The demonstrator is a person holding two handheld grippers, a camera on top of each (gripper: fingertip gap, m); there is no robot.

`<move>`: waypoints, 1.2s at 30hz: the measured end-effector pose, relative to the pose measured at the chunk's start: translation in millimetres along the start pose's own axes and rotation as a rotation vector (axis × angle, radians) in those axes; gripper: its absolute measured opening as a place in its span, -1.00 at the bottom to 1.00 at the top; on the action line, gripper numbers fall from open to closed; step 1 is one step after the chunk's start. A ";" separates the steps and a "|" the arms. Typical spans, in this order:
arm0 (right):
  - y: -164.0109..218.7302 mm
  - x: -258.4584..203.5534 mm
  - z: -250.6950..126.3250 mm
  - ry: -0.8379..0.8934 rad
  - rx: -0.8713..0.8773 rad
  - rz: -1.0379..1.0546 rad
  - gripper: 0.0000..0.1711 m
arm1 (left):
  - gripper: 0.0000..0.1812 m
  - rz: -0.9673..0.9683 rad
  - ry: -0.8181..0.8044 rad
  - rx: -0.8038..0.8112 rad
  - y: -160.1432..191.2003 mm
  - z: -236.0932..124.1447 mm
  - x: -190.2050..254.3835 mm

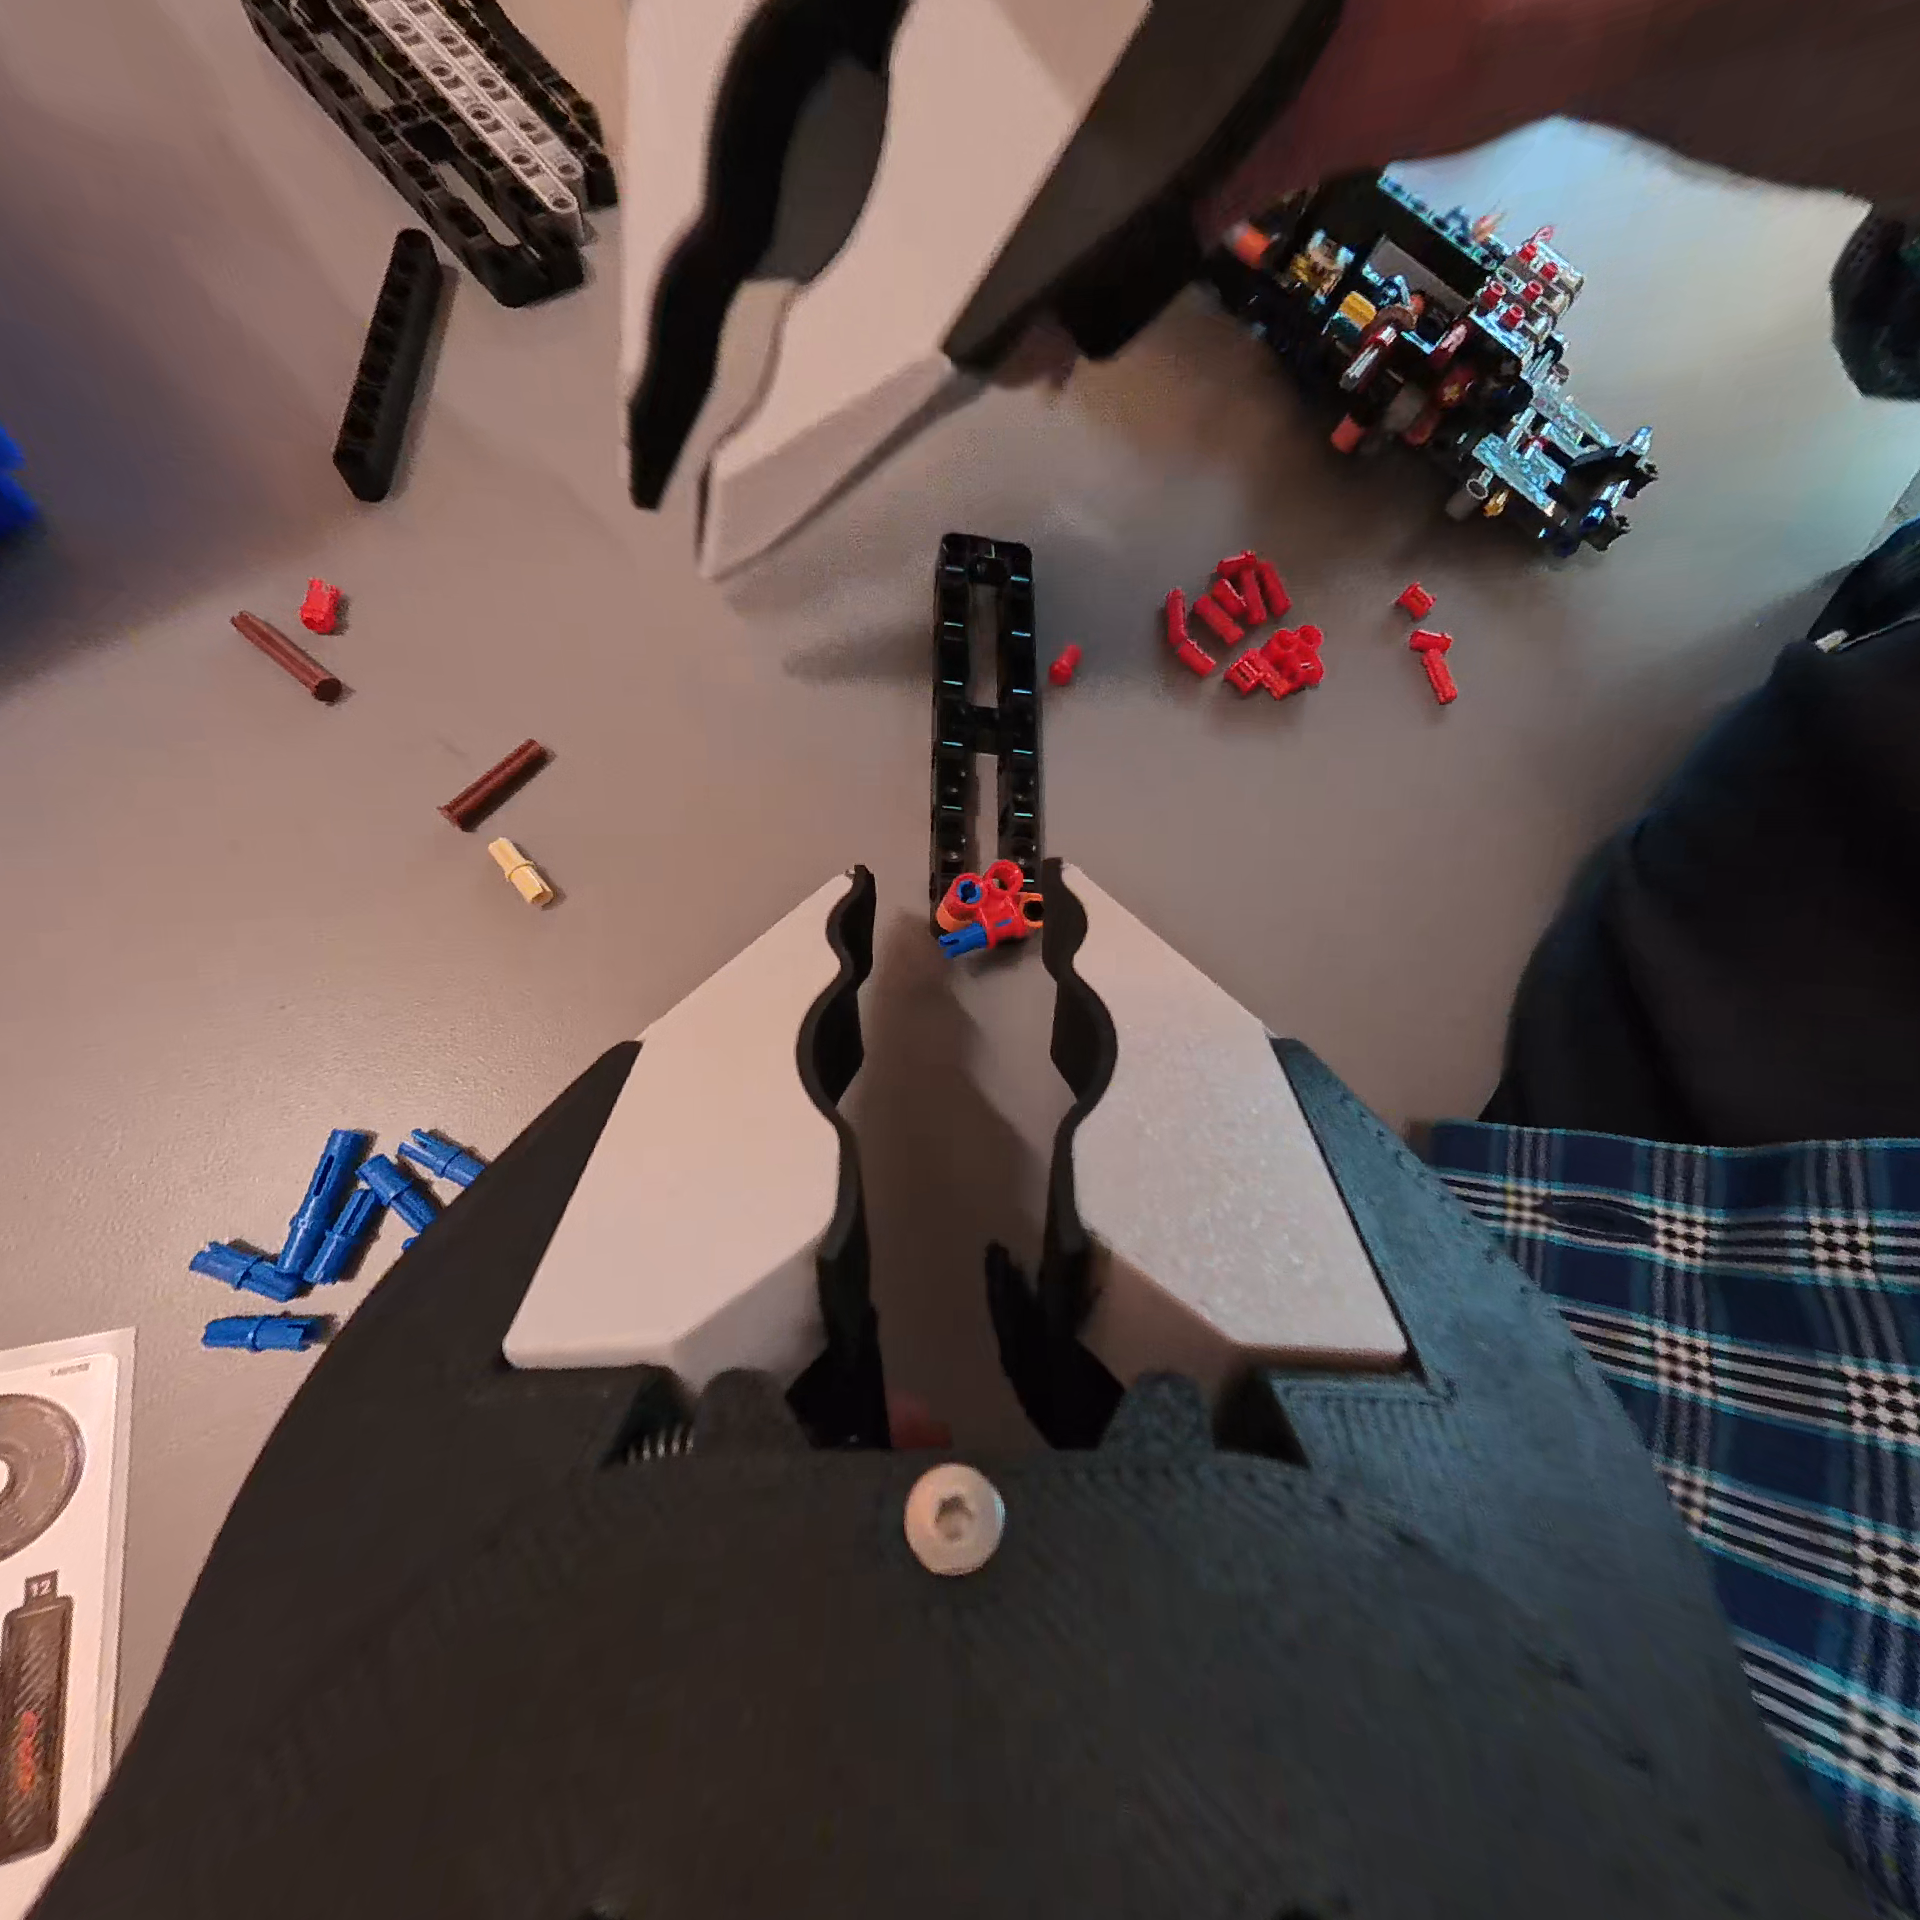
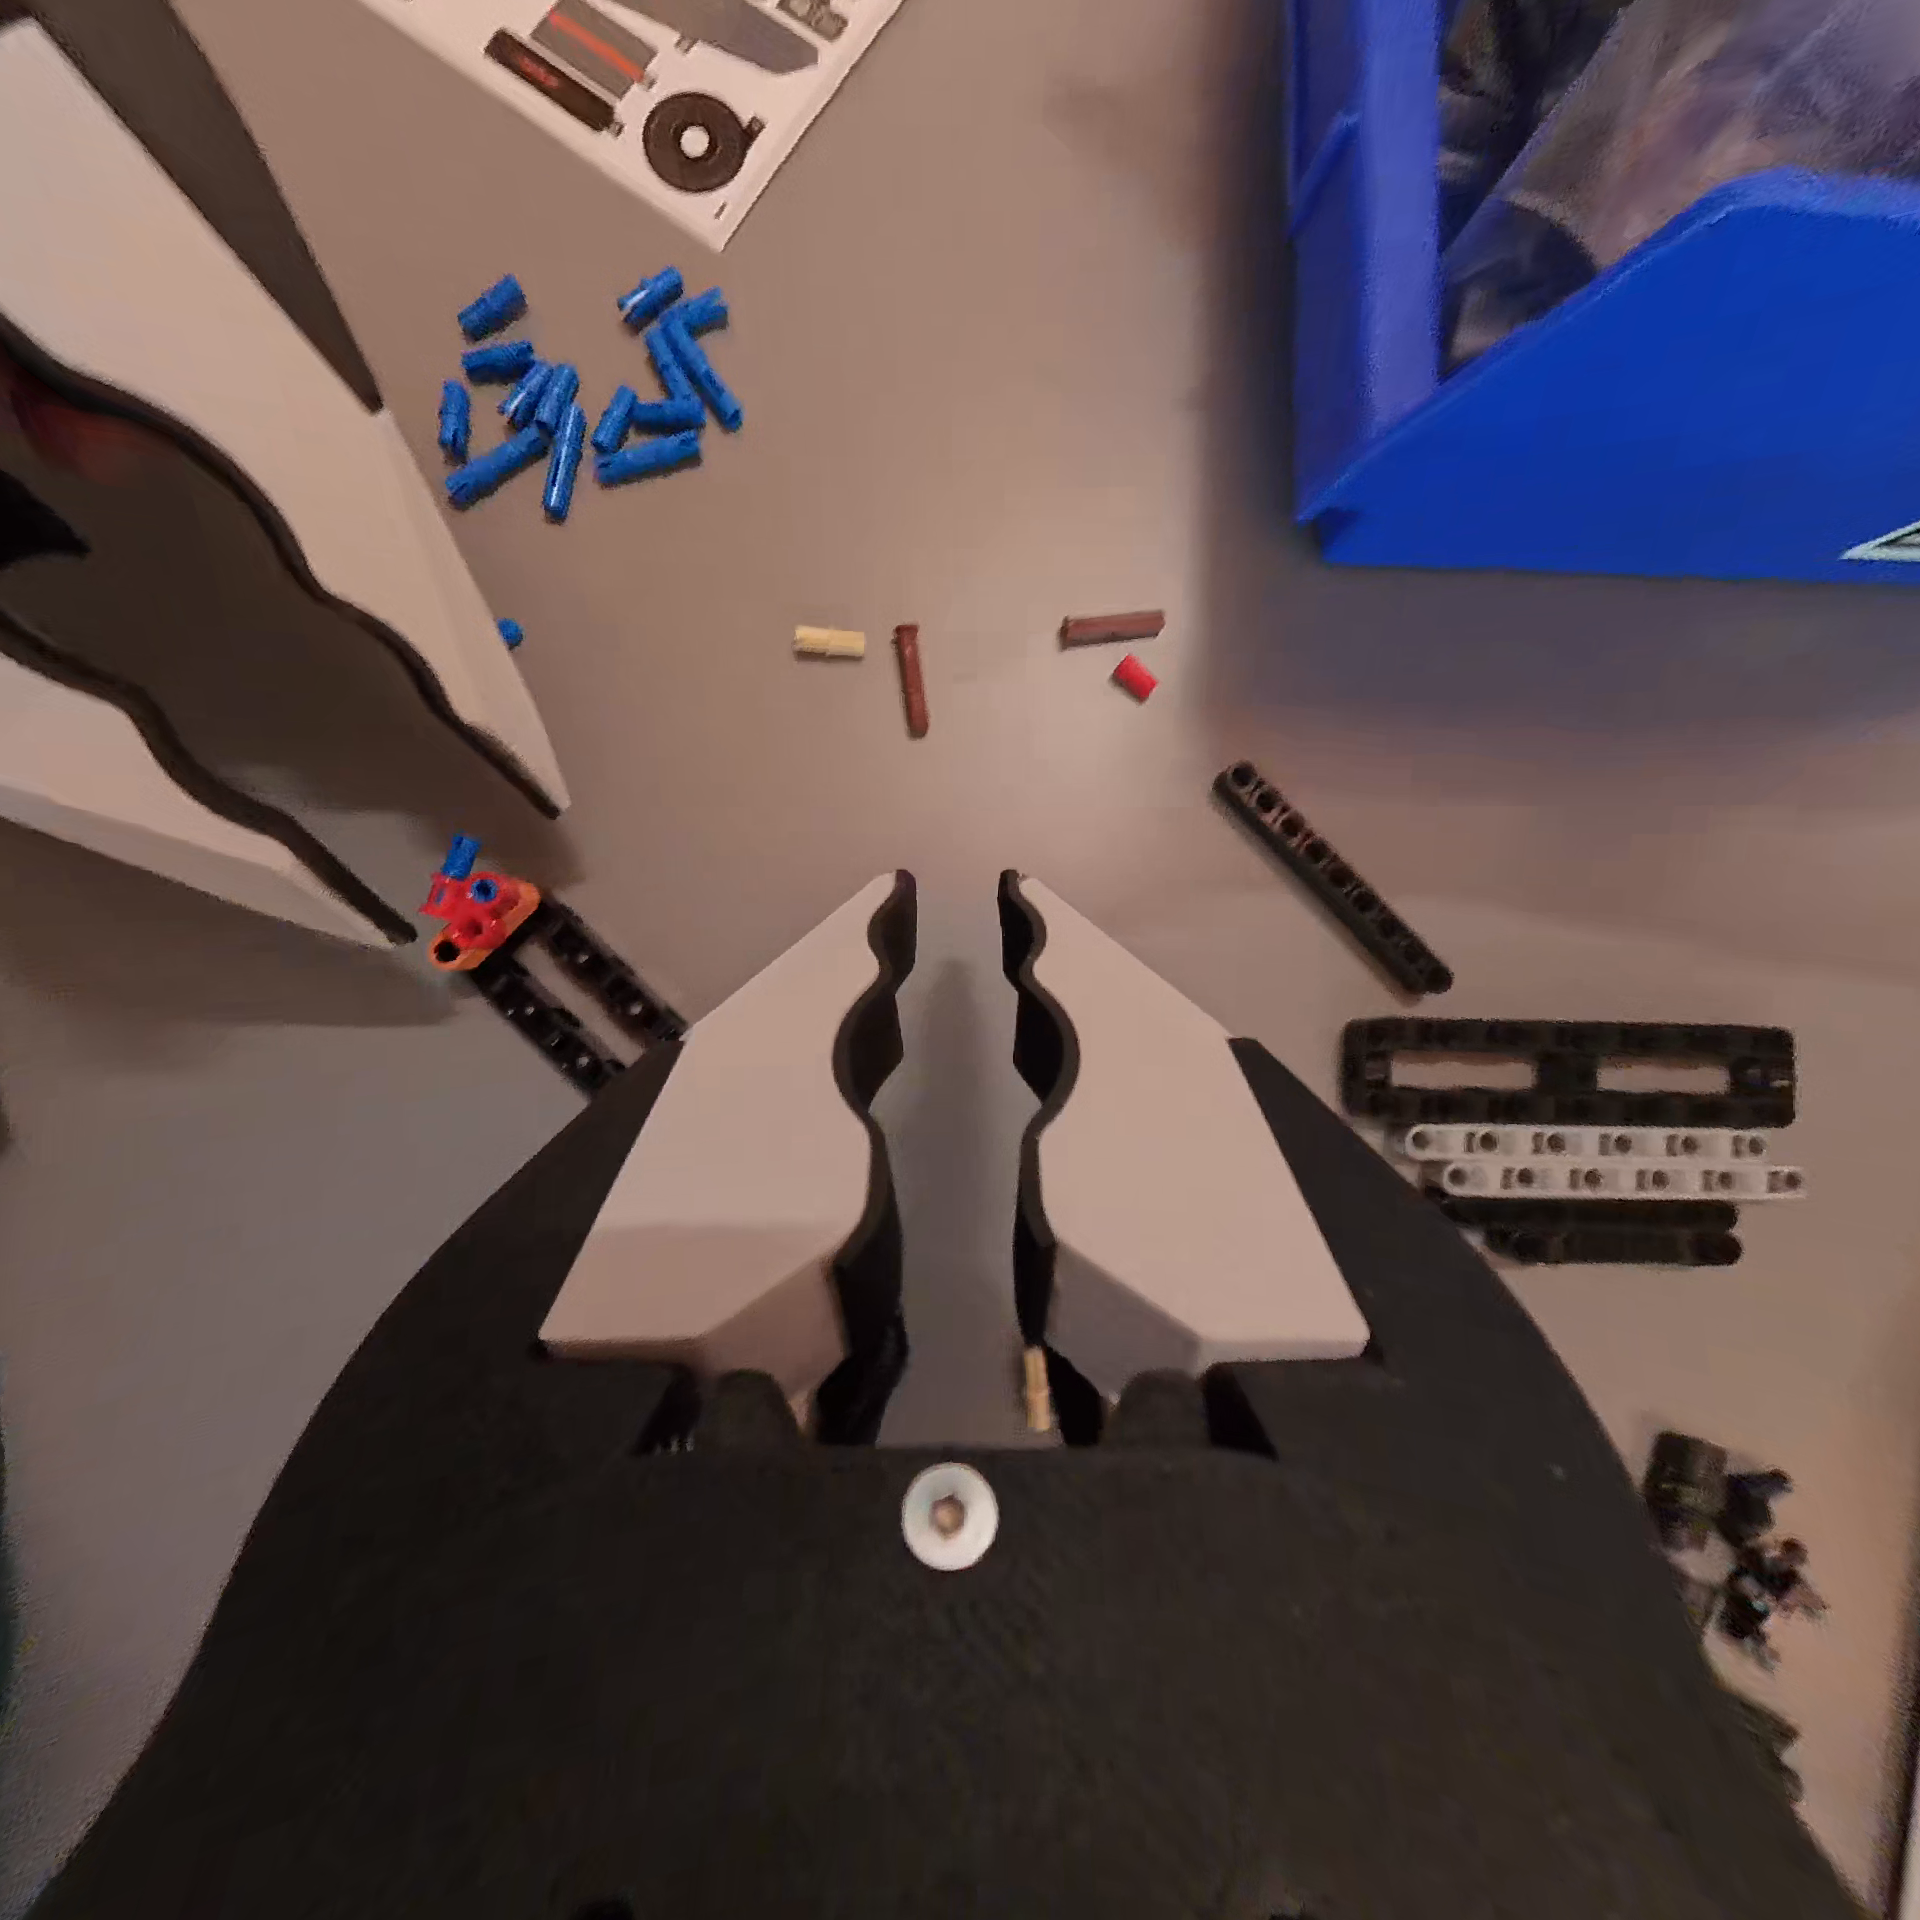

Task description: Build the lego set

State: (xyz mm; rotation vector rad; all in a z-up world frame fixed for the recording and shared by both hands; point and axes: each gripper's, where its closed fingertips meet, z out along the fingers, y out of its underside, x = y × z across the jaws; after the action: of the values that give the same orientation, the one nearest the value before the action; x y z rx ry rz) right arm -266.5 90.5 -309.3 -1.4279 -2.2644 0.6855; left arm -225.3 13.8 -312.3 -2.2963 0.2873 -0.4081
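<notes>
Two hand-held grippers hover over the grey worktop [image 1: 727, 727], each with its jaws apart and nothing between them: the left hand-held gripper [image 1: 956, 883] and the right hand-held gripper [image 2: 956, 883]. Only the left wrist view shows the partly built lego model [image 1: 1455, 343] at the far right, the scatter of red pins [image 1: 1247, 623] beside it, and a person's plaid sleeve [image 1: 1714, 1403]. Only the right wrist view shows the blue bin [image 2: 1610, 416] and a small dark heap of parts [image 2: 1735, 1558] at its lower right. Both views catch the black lego frame [image 1: 985, 727], which lies flat on the worktop just ahead of the left hand-held gripper's fingertips; its long axis runs straight away from that gripper, and a red, blue and orange connector cluster [image 1: 987, 909] sits on its near end. In the right wrist view the frame [image 2: 582, 997] lies diagonally, half hidden behind the gripper. Blue pins [image 2: 592, 395], two brown axles [image 2: 912, 681] and a tan pin [image 2: 828, 641] lie loose nearby.
</notes>
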 end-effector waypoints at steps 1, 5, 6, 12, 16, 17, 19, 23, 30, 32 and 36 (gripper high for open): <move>-4.2 4.2 0.8 -0.003 0.006 -0.004 -0.84 | -0.66 0.001 -0.005 -0.003 1.0 0.7 -0.8; -17.7 21.9 11.2 0.002 0.009 -0.087 -0.86 | -0.67 0.001 -0.020 0.003 1.7 -0.4 -4.1; -21.4 25.0 13.7 -0.003 0.012 -0.114 -0.86 | -0.68 0.000 -0.022 0.005 1.7 -1.2 -4.9; -36.8 33.3 32.8 0.000 -0.037 -0.296 -0.81 | -0.69 0.000 -0.032 0.024 -0.2 -4.5 -7.5; -32.7 39.1 50.2 -0.008 -0.085 -0.353 -0.84 | -0.69 0.002 -0.036 0.028 0.0 -5.3 -8.5; -31.4 40.5 53.2 -0.010 -0.096 -0.354 -0.86 | -0.69 0.001 -0.038 0.030 -0.1 -5.9 -9.3; -27.7 42.3 58.0 -0.014 -0.120 -0.356 -0.90 | -0.69 -0.001 -0.041 0.036 -0.5 -7.1 -10.7; -25.6 40.5 59.0 -0.042 -0.128 -0.327 -0.98 | -0.69 -0.006 -0.044 0.046 -1.2 -7.7 -13.1; -25.4 13.3 33.8 -0.230 -0.037 -0.117 -0.98 | -0.68 0.017 -0.123 0.102 -11.9 -17.9 -25.5; -30.5 -3.0 14.7 -0.333 0.030 -0.063 -0.98 | -0.68 0.052 -0.166 0.147 -21.0 -26.4 -31.4; -35.8 -33.6 -22.4 -0.517 0.119 -0.006 -0.98 | -0.69 0.189 -0.235 0.208 -37.9 -37.9 -33.8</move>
State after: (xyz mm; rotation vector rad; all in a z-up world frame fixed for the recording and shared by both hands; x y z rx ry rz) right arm -266.2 51.4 -272.1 -1.2960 -2.5402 1.2878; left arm -267.8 25.5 -266.7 -2.0667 0.3239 -0.0669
